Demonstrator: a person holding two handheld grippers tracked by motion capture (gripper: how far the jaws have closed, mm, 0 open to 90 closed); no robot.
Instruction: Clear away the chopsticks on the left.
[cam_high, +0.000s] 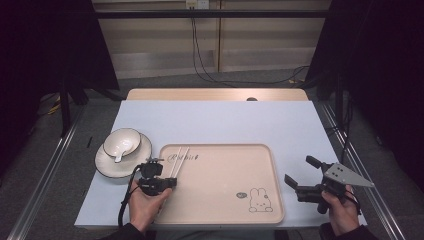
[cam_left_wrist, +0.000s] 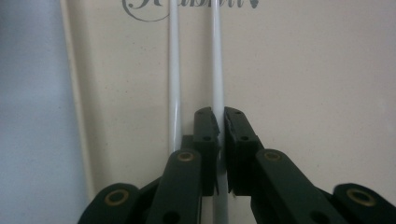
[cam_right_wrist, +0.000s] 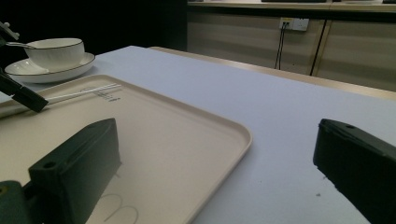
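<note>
Left hand-held gripper (cam_left_wrist: 218, 122) sits at the tray's (cam_high: 260, 150) near-left corner, jaws pressed onto one of two white chopsticks (cam_left_wrist: 217, 60); the second chopstick (cam_left_wrist: 174, 79) lies just beside it, free, on the tray floor. Both sticks point toward the printed lettering (cam_left_wrist: 140, 7). Right hand-held gripper (cam_high: 302, 176) hovers off the tray's right edge, jaws spread wide, holding nothing. Bowl (cam_high: 122, 142) with spoon (cam_high: 119, 157) on saucer (cam_high: 106, 166), on tabletop (cam_high: 225, 120) left of tray.
</note>
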